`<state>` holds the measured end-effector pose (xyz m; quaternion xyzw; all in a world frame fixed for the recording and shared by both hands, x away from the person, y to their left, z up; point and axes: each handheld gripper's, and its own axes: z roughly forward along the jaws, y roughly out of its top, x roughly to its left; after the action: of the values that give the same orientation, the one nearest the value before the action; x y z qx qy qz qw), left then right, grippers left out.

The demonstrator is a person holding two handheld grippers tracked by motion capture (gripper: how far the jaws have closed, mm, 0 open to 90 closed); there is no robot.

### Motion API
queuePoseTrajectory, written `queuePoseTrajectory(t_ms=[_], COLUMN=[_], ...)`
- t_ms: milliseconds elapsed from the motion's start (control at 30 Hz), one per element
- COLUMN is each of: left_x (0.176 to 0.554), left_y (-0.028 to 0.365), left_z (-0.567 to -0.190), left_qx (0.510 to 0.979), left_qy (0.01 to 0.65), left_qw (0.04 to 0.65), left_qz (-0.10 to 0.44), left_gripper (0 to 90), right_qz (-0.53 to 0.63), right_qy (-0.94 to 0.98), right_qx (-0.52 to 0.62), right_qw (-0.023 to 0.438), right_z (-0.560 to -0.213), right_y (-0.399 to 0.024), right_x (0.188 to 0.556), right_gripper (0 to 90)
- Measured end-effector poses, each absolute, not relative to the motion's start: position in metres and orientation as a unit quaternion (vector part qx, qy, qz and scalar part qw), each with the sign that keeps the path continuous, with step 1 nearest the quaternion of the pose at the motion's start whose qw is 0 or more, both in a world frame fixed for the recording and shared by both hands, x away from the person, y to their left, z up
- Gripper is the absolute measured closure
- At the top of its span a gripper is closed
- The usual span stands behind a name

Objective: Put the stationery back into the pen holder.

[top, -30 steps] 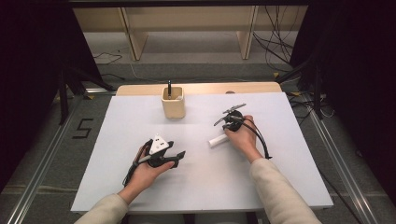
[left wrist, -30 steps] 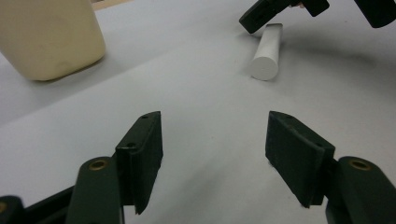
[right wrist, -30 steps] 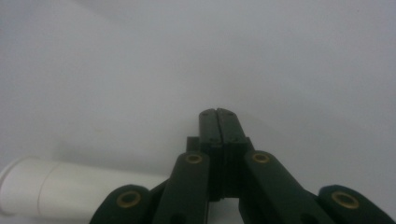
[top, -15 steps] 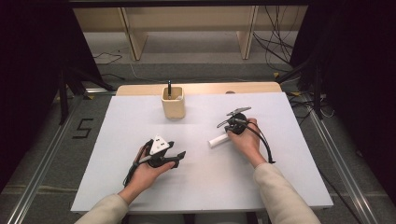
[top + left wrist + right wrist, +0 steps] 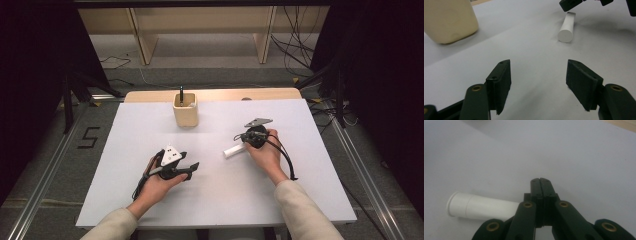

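I am reading this as the very start of a pick-up: the white cylinder (image 5: 235, 150) is lying on its side on the white tabletop (image 5: 300, 200), not lifted and not gripped. It is resting just beside the right claw (image 5: 243, 137), on that claw's left and slightly under its linkage as the right gripper view shows it (image 5: 481, 208). The right claw (image 5: 541, 185) is fully closed, its two black jaws pressed flat together with nothing between them, so it would have to open before it could take the cylinder. That is my judgement of what is left: open, straddle the tube, close, lift, and probably carry it to the beige holder (image 5: 185, 109) standing well ahead of both claws, which already has a dark pen (image 5: 182, 93) sticking up out of it.

The left claw (image 5: 192, 167) is standing wide open and empty; in its own view (image 5: 539, 72) the jaws are framing bare tabletop, with the cylinder (image 5: 567, 28) farther ahead and to the right and the holder (image 5: 449, 20) ahead to the left.

The right hand (image 5: 264, 152) is wrapping its gripper from behind, claw pointing forward and down, low over the surface. The left hand (image 5: 159, 182) is holding its gripper low and roughly level, aimed toward the right.
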<state>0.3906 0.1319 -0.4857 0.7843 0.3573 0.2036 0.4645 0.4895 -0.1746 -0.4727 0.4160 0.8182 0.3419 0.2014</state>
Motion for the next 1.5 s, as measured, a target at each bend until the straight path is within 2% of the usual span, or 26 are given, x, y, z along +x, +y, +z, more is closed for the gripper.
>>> queuePoseTrajectory(t_ms=[900, 1500], left_x=[0.390, 0.389], left_y=[0.131, 0.132], left_z=[-0.485, -0.484], left_qx=[0.784, 0.786], left_qy=[0.356, 0.353], left_qw=[0.466, 0.465], left_qz=[0.203, 0.203], left_gripper=[36.8, 36.8], right_qz=[0.315, 0.318], right_qy=[0.820, 0.822], right_qx=[0.442, 0.436], right_qw=[0.184, 0.181], right_z=[-0.486, -0.482], right_y=[-0.181, -0.186], right_x=[0.483, 0.477], right_gripper=[90.0, 90.0])
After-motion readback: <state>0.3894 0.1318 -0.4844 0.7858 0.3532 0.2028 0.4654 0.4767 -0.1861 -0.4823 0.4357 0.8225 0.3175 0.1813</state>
